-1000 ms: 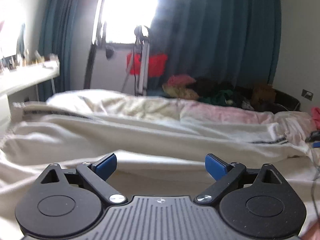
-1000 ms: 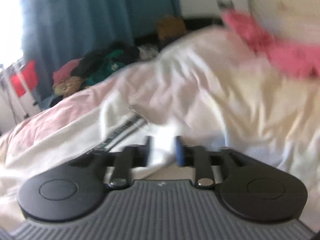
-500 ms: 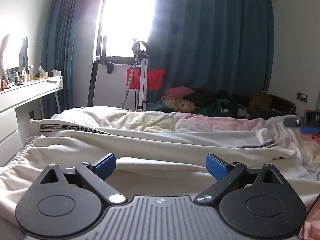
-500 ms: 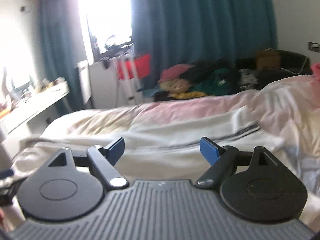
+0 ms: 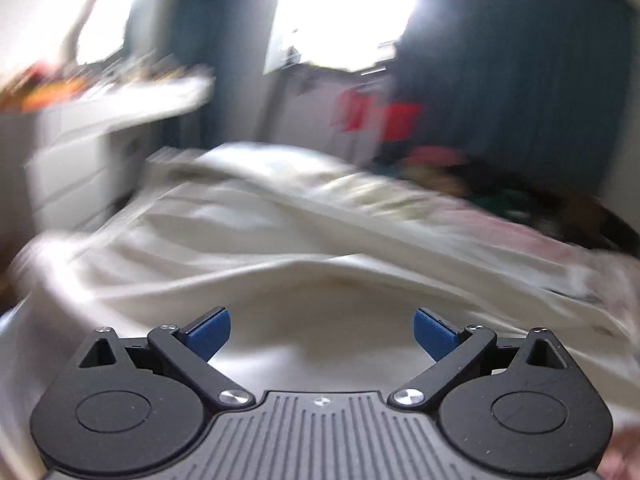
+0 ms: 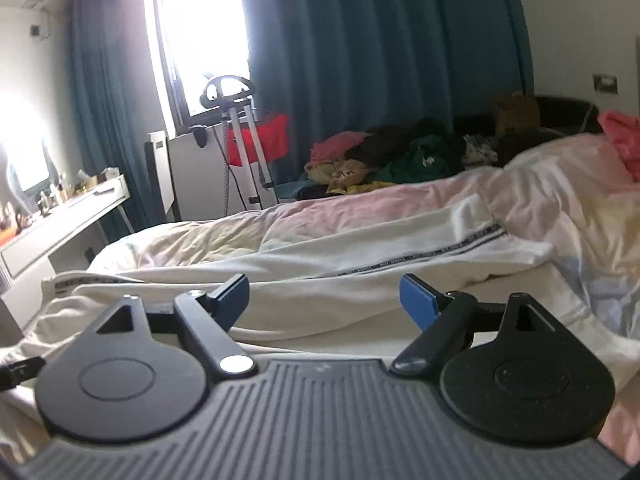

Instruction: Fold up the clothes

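Cream trousers (image 6: 360,264) lie spread along the bed (image 6: 560,200), striped hem at 2 o'clock. Left gripper (image 5: 322,330) and right gripper (image 6: 322,300) hover over them, fingers spread, empty. Best pinch waistband and hem together, lift evenly (left view blurred). No containers visible.
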`<state>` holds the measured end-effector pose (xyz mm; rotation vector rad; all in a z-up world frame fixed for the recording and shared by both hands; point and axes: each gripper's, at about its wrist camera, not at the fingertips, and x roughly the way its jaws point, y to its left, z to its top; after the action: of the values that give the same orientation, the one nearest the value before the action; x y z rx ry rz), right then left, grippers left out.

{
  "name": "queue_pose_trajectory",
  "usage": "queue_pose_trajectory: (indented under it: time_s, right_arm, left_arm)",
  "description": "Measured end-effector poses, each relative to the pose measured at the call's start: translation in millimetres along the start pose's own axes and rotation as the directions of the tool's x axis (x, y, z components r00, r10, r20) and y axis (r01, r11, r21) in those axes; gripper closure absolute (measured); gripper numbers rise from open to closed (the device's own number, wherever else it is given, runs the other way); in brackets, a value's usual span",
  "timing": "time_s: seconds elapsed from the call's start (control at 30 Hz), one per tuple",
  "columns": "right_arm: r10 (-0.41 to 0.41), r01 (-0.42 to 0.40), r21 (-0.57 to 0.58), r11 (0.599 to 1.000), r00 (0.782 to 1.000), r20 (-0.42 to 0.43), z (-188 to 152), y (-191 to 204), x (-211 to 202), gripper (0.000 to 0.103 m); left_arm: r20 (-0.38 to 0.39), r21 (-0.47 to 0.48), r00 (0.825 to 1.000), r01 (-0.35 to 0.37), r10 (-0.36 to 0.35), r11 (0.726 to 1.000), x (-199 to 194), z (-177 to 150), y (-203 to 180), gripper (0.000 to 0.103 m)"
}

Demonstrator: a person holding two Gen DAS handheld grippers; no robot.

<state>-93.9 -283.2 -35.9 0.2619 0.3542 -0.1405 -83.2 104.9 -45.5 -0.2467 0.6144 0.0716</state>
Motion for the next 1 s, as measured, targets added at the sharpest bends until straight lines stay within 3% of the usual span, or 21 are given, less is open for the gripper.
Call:
queue_pose_trajectory:
  time_s: [0.07,0.13,0.27,0.37,0.5,0.57,0.63,0.8,0.87,0.97,1.0]
  right_arm:
    - [-0.002,0.002,0.026,1.0,1.0,-0.001,-0.2,-5.4,-0.4,0.019]
    - [-0.003,0.003,0.047,0.999,1.0,-0.002,0.0,-10.4,-0.9,0.019]
    - [-0.001,0.002,0.097,0.995,1.0,-0.007,-0.1,-22.2,-2.0,0.019]
    - [0.009,-0.006,0.162,0.987,1.0,-0.017,0.9,-36.4,-3.0,0.019]
    - [0.011,-0.008,0.269,0.963,1.0,-0.01,7.2,-63.6,-6.2,0.019]
    - [0.003,0.0,0.357,0.934,1.0,-0.008,11.2,-89.5,-7.7,0.019]
    - [-0.015,0.021,0.478,0.878,1.0,-0.016,11.4,-123.8,-9.4,0.019]
    - [-0.128,0.154,0.715,0.682,0.988,-0.091,-13.2,-196.7,-16.8,0.017]
    - [-0.145,0.174,0.745,0.644,0.984,-0.104,-24.5,-211.7,-25.1,0.017]
    - [-0.177,0.219,0.741,0.634,0.975,-0.136,-39.4,-223.1,-35.7,0.017]
    - [-0.176,0.228,0.756,0.614,0.973,-0.15,-45.4,-227.7,-36.8,0.018]
  left_arm:
    - [-0.078,-0.133,0.995,-0.073,0.063,0.989,7.6,12.1,31.8,0.004]
    - [-0.162,-0.288,0.984,-0.115,0.07,0.951,14.1,21.8,70.3,0.004]
    - [-0.254,-0.518,0.961,-0.226,0.104,0.825,16.1,31.4,143.1,0.004]
    - [-0.272,-0.603,0.953,-0.279,0.136,0.747,17.5,37.5,182.1,0.004]
    - [-0.285,-0.71,0.958,-0.228,0.024,0.666,35.3,36.7,215.9,0.004]
    - [-0.263,-0.733,0.965,-0.201,0.003,0.65,40.9,34.0,223.1,0.004]
    - [-0.241,-0.748,0.97,-0.176,-0.014,0.64,43.9,32.3,226.3,0.003]
    - [-0.139,-0.785,0.987,-0.06,-0.08,0.617,38.6,27.8,229.2,0.012]
    - [-0.089,-0.794,0.989,-0.001,-0.115,0.608,33.9,26.1,229.9,0.012]
    - [-0.063,-0.774,0.989,0.035,-0.131,0.632,31.0,27.5,225.9,0.019]
    - [-0.06,-0.772,0.989,0.038,-0.133,0.635,30.6,27.0,225.5,0.02]
